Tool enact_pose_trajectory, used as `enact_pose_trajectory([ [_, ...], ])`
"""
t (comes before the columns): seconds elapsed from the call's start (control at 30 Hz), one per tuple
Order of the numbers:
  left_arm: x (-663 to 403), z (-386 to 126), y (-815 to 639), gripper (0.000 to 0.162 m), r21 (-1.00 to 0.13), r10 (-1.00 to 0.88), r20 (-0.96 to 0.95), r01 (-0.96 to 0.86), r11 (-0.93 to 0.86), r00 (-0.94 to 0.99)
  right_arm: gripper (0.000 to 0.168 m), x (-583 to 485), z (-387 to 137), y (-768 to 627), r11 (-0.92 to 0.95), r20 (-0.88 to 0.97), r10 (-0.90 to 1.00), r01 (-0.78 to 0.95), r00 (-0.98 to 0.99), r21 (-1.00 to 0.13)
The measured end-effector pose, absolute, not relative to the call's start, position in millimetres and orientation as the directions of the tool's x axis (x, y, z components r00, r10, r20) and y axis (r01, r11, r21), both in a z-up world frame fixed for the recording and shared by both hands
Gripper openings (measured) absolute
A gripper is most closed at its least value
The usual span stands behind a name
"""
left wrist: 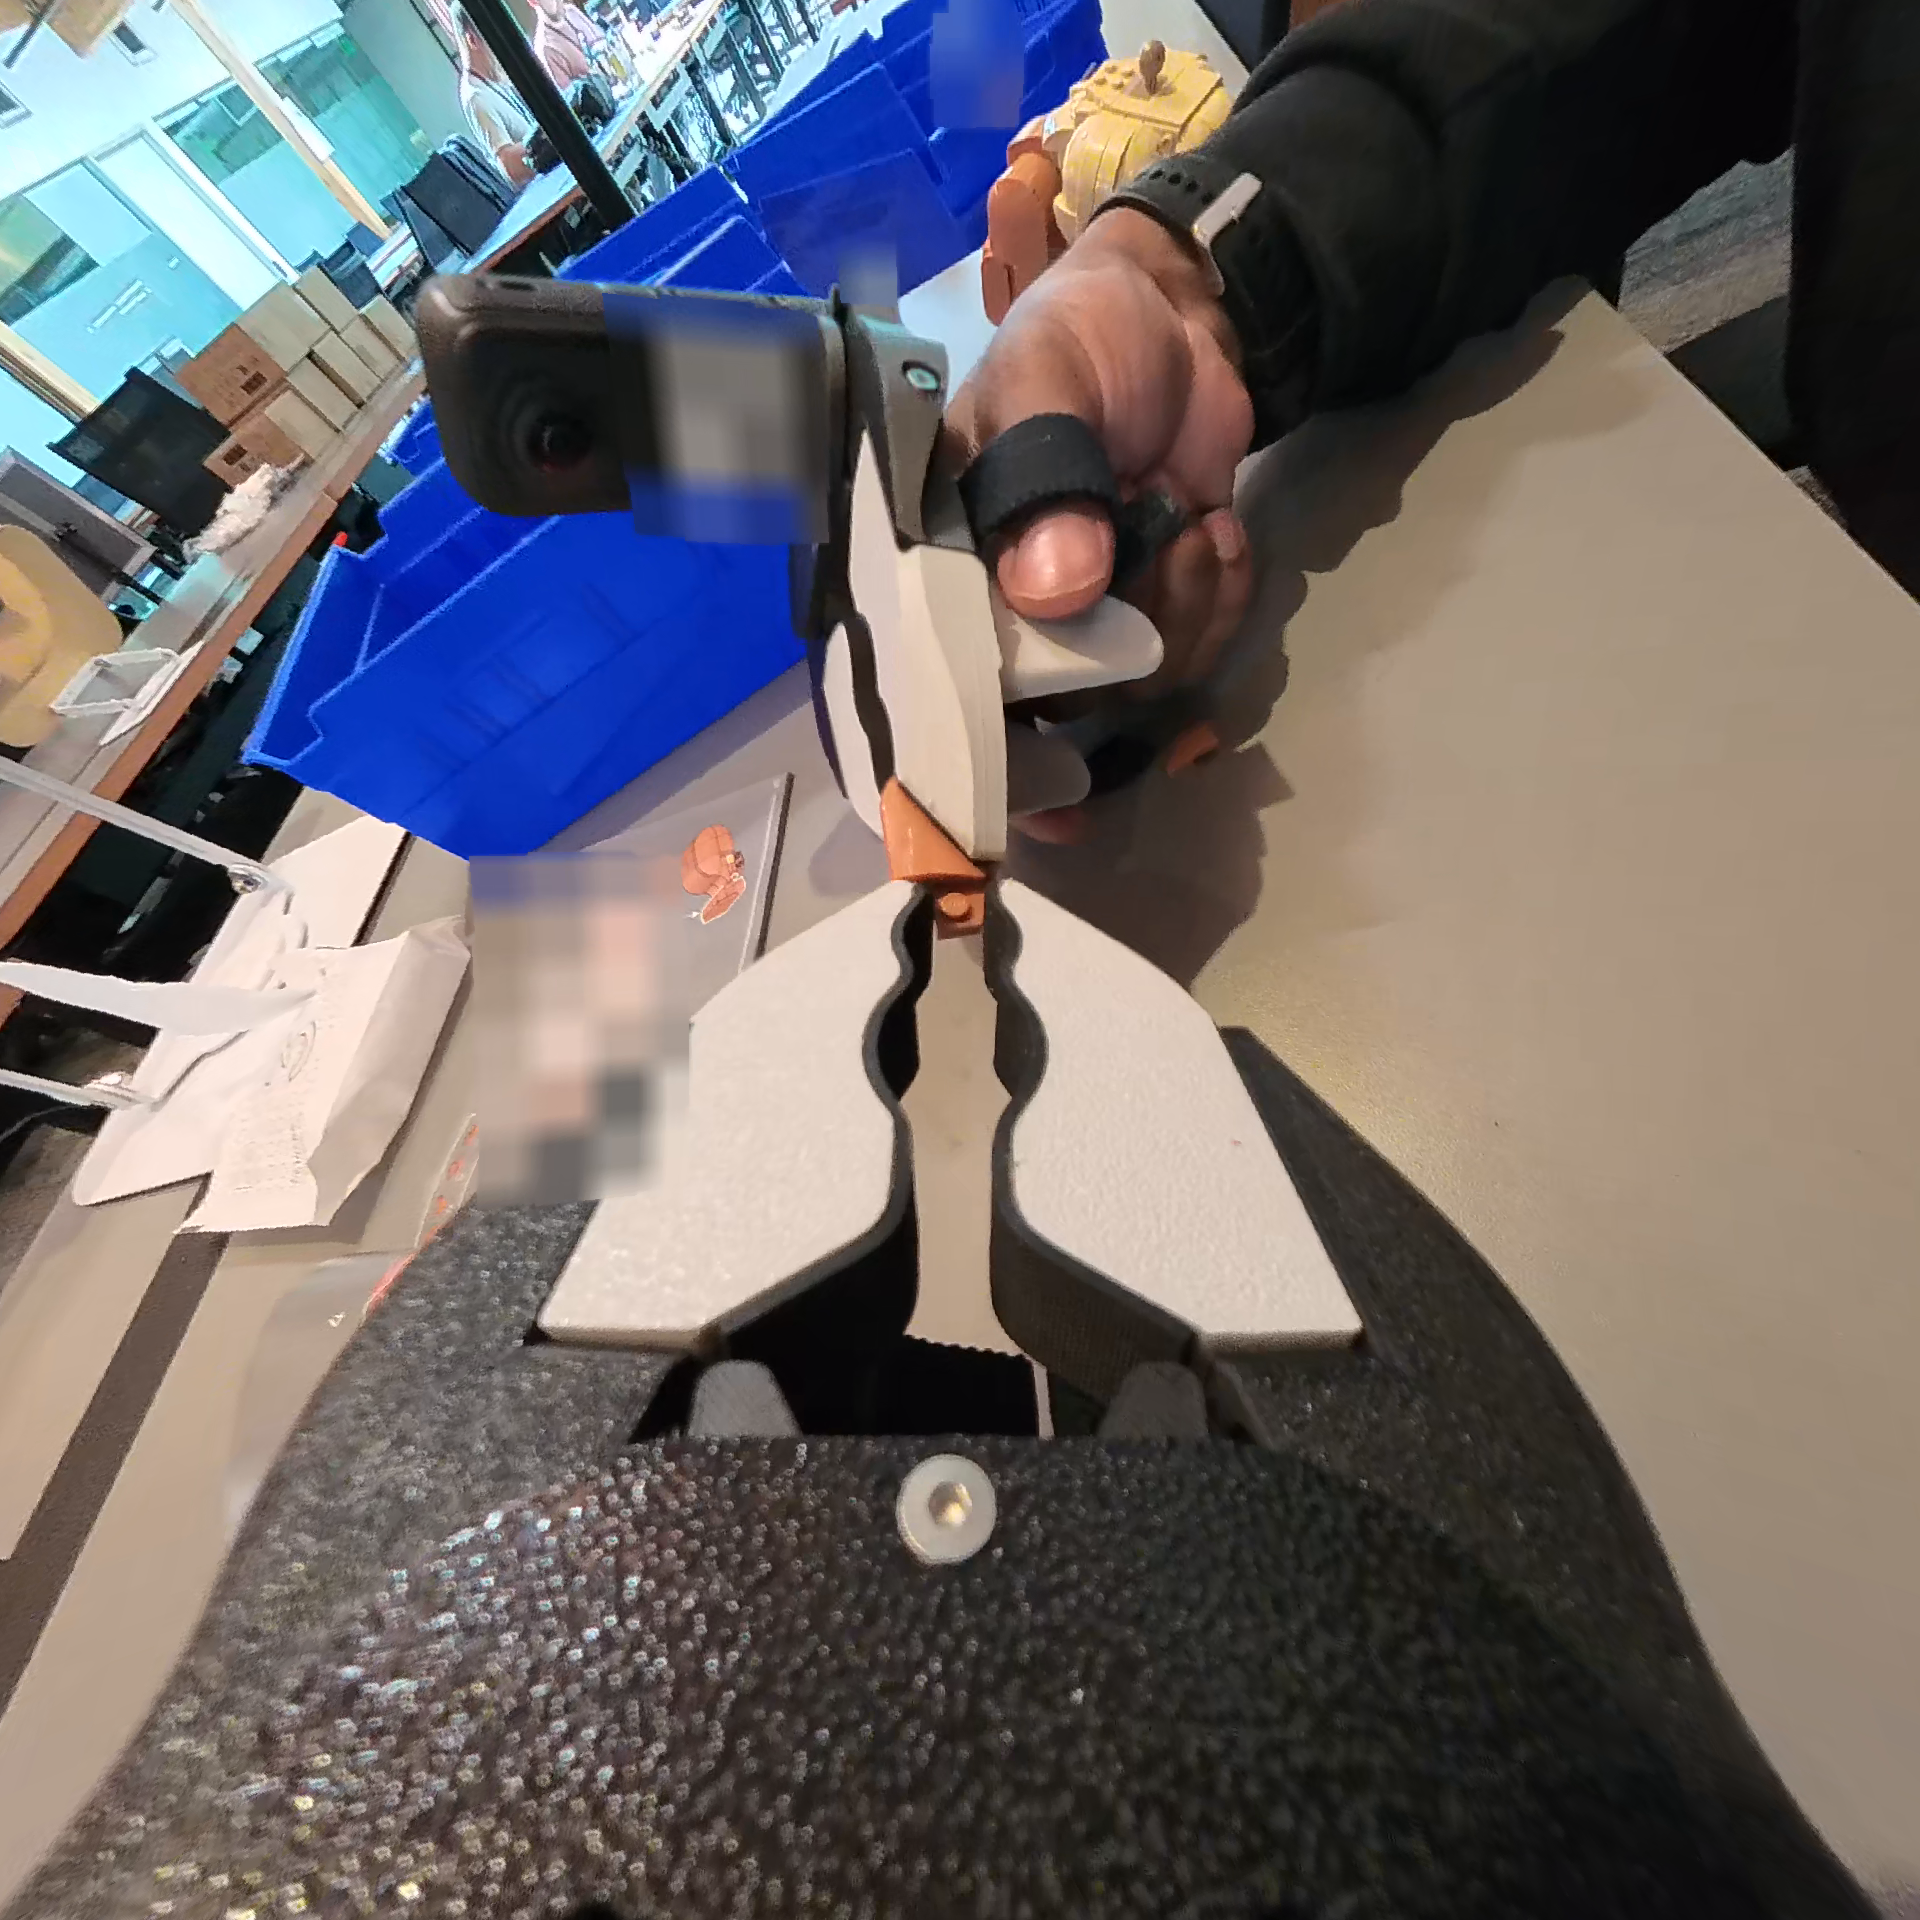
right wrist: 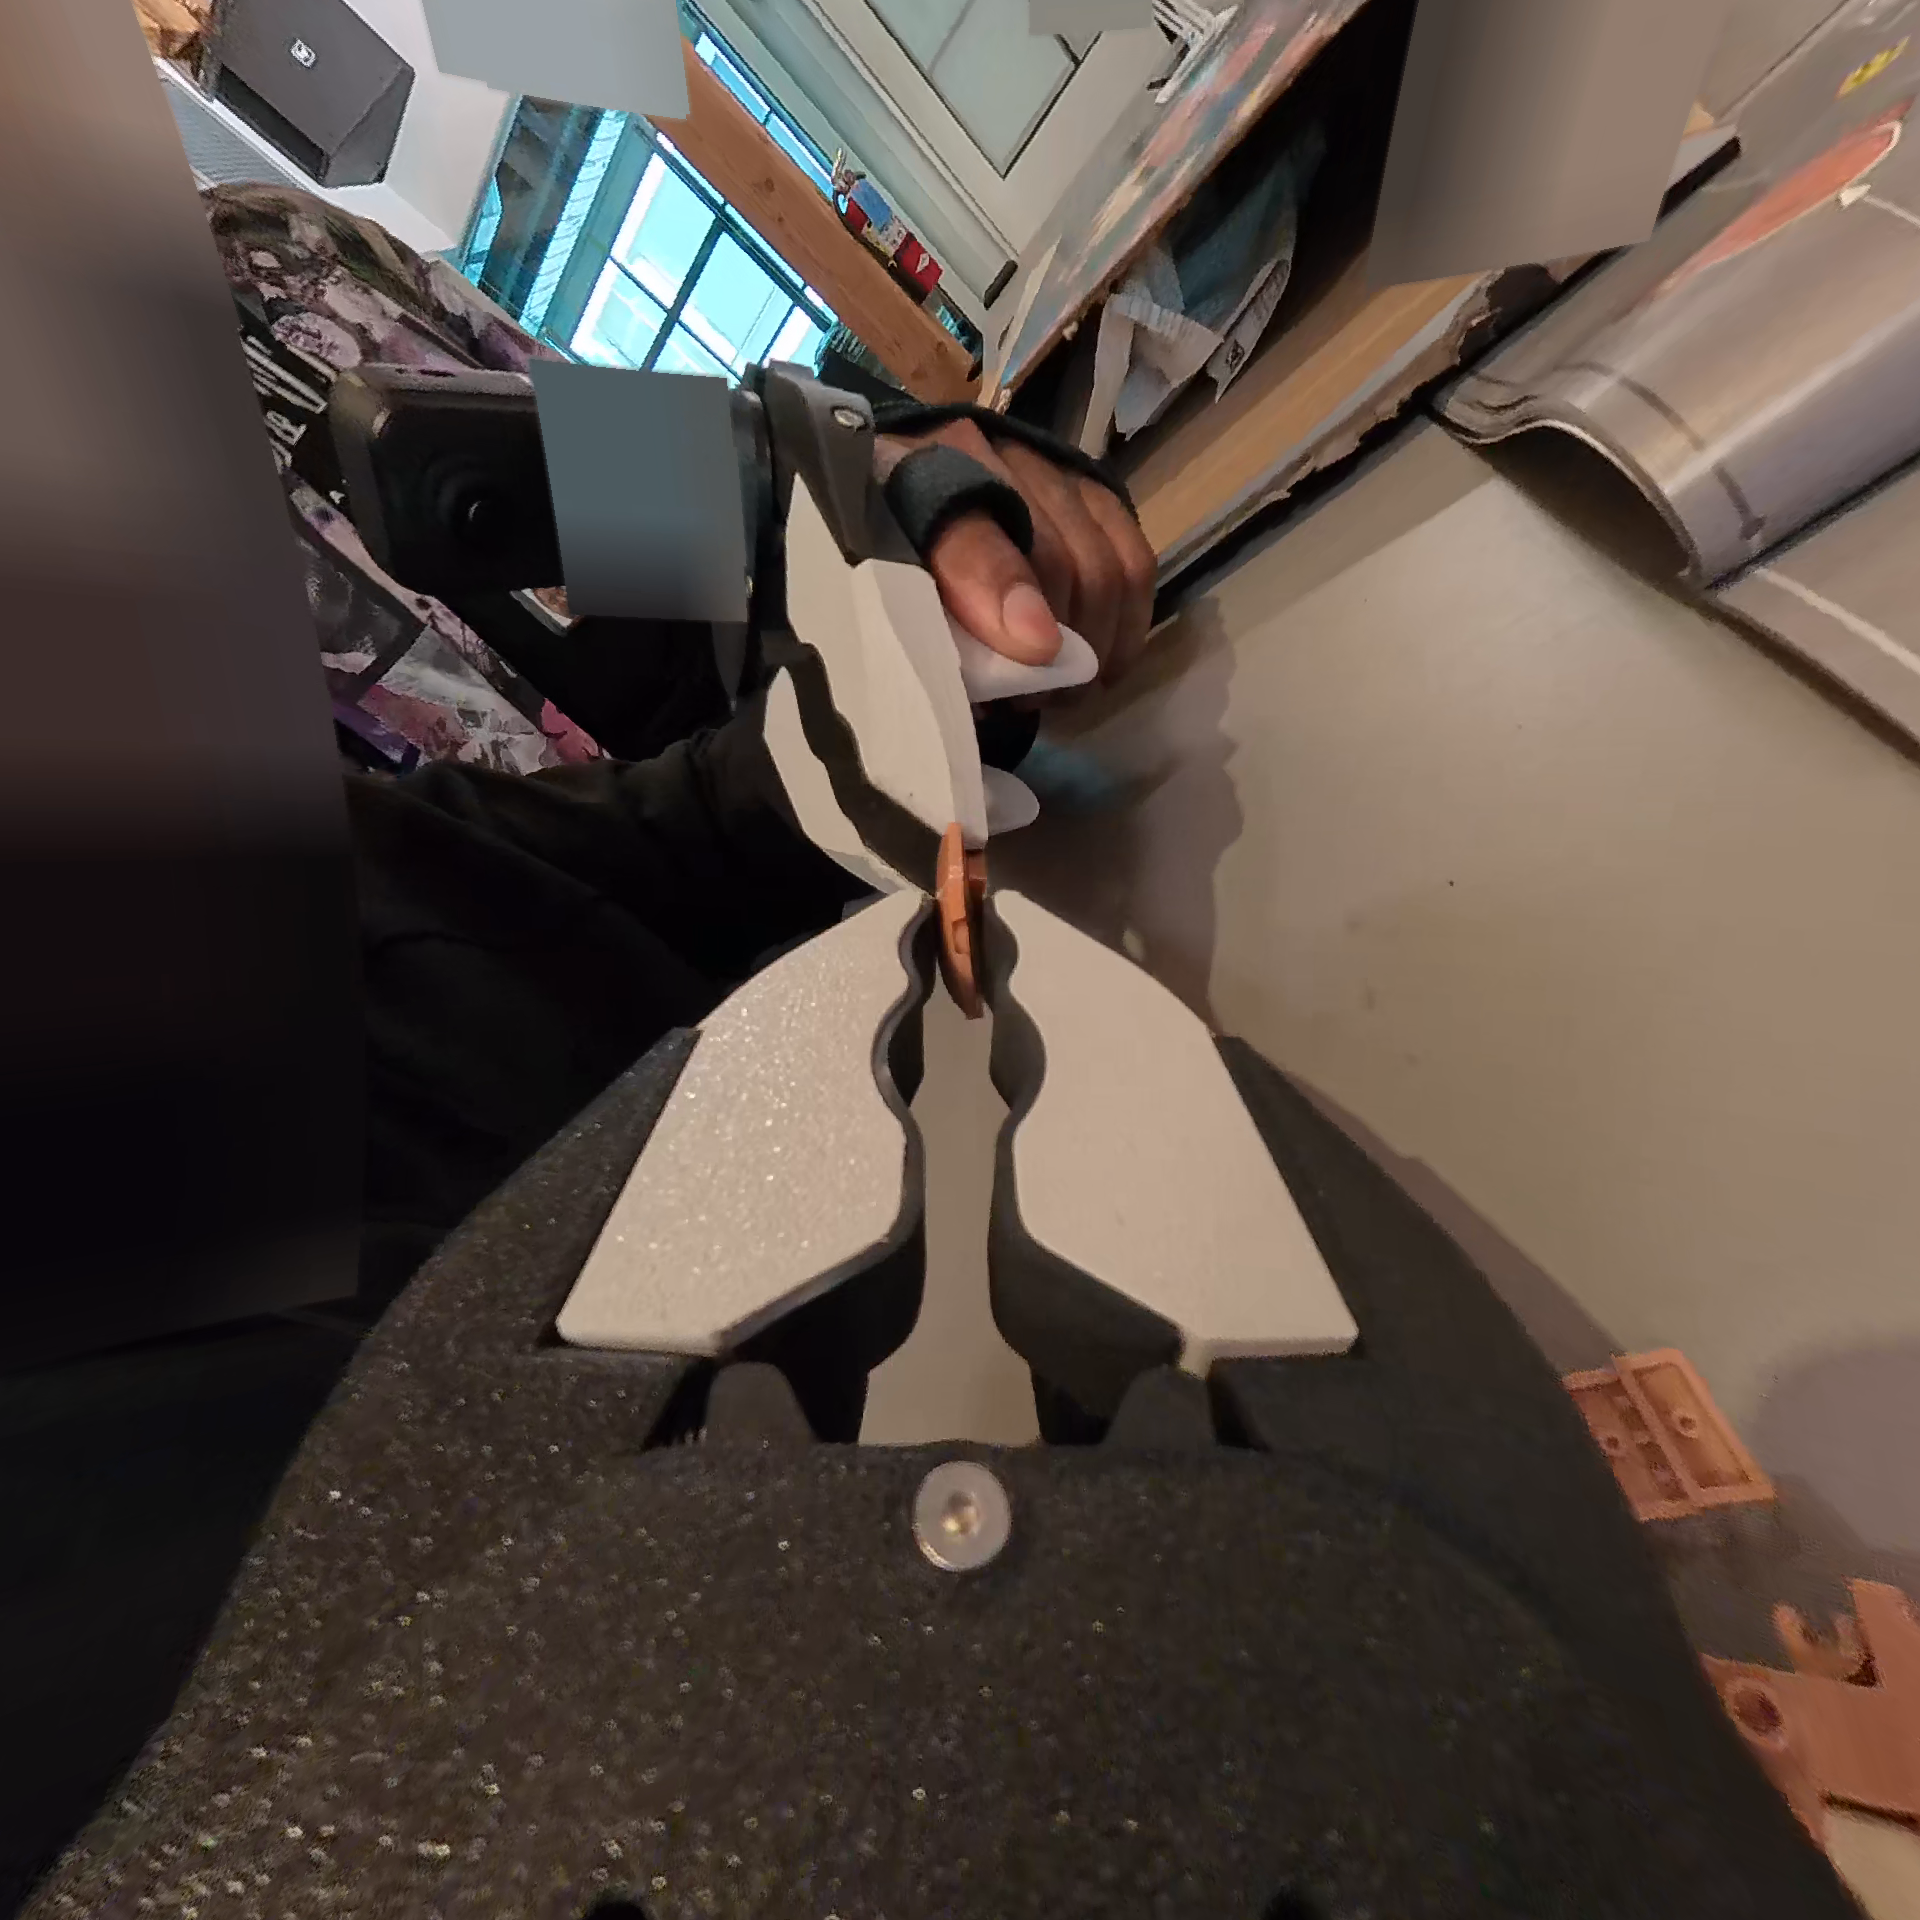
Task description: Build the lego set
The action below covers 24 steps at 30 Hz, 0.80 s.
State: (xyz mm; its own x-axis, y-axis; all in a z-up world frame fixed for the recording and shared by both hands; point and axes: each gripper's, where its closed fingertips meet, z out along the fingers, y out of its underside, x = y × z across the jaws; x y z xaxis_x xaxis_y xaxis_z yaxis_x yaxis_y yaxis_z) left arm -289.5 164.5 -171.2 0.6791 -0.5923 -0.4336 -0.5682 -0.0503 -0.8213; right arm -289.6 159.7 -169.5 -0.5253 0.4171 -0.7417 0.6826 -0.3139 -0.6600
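Blue plastic bins [left wrist: 540,665] are standing in a row along the far side of the grey table [left wrist: 1558,935], at least three of them, and what is lying in them cannot be made out from here. Just in front of the bins a booklet [left wrist: 717,852] is lying flat, and to its left two white paper bags [left wrist: 301,1081] are lying crumpled. Behind the person's right hand [left wrist: 1112,416] a partly built tan and orange model [left wrist: 1101,135] is standing on the table, half hidden by the wrist and its watch. The left gripper [left wrist: 958,914] is clenching a small orange piece [left wrist: 957,918] at its very tips, above the table. The right gripper [left wrist: 940,847] is coming in from above, tips pointing down, and is gripping a larger orange piece [left wrist: 914,847] that is touching the small one. In the right wrist view the right gripper [right wrist: 961,940] is pinching that larger orange piece [right wrist: 958,925] edge-on, so it is showing as a thin disc, and the left gripper [right wrist: 956,842] is meeting it from above, held by the left hand [right wrist: 1039,561]. The two grippers are blocking most of the view of the joint itself. Two loose orange parts [right wrist: 1662,1434] are lying on the table to the right, one near the gripper body and one [right wrist: 1808,1714] nearer the corner.
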Motion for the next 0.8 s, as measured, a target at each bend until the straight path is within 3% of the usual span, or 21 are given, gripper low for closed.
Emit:
enact_pose_trajectory([
  [0.3, -289.4, -160.6, 164.3, 0.011, -0.879, -0.595, -0.368, -0.476, -0.029, 0.715, 0.007, -289.6, -160.0, 158.6, -0.287, -0.662, 0.463, 0.607, -0.59, -0.741],
  [0.5, -288.4, -157.8, 164.3, 0.03, -0.959, -0.654, -0.046, -0.216, -0.181, 0.755, 0.007, -291.9, -155.0, 160.2, -0.253, -0.571, 0.524, 0.525, -0.632, -0.813],
  [0.67, -286.0, -154.0, 162.5, 0.013, -0.957, -0.673, 0.203, -0.003, -0.292, 0.711, 0.007, -291.3, -152.8, 158.8, -0.237, -0.541, 0.533, 0.499, -0.651, -0.834],
  [0.8, -287.5, -151.3, 163.0, 0.007, -0.951, -0.674, 0.263, 0.07, -0.3, 0.691, 0.007, -290.5, -150.6, 157.9, -0.25, -0.553, 0.516, 0.502, -0.654, -0.828],
])
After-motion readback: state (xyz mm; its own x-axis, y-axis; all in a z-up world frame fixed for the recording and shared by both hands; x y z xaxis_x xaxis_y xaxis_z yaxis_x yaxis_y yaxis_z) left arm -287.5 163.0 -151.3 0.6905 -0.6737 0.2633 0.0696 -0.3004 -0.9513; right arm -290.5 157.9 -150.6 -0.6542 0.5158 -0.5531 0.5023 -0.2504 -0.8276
